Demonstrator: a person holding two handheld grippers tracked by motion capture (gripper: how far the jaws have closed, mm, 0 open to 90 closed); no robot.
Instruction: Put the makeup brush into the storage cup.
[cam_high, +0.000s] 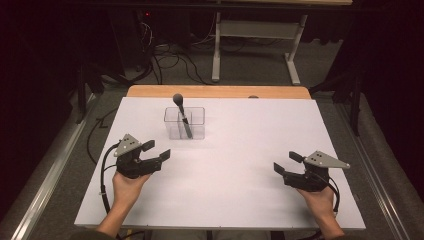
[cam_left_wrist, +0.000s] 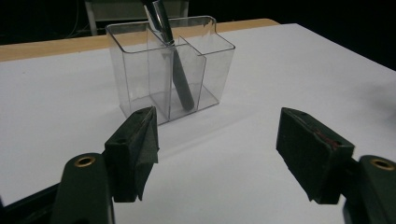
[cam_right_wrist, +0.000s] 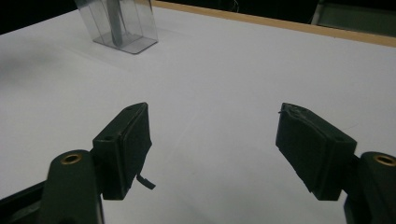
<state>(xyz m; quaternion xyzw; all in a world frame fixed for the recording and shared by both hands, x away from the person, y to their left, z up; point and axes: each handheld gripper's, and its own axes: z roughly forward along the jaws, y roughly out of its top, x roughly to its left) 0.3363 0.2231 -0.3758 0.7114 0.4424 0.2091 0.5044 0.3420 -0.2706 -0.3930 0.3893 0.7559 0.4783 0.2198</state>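
Note:
A clear plastic organizer (cam_high: 185, 123) with compartments stands on the white table top (cam_high: 240, 165), left of centre toward the back. A dark-handled brush (cam_high: 182, 114) with a round grey head leans in its middle compartment. In the left gripper view the organizer (cam_left_wrist: 170, 65) stands just beyond the jaws and the brush handle (cam_left_wrist: 182, 84) slants inside it. My left gripper (cam_high: 156, 150) rests open at the front left, pointing toward the organizer. My right gripper (cam_high: 287, 162) rests open at the front right, nothing between its jaws. The right gripper view has the organizer (cam_right_wrist: 122, 23) far off at upper left.
A wooden table edge (cam_high: 220, 91) runs along the back of the white top. Beyond it are cables (cam_high: 165, 60) on the floor and a white table frame (cam_high: 255, 45). Metal rails (cam_high: 50, 165) flank the table.

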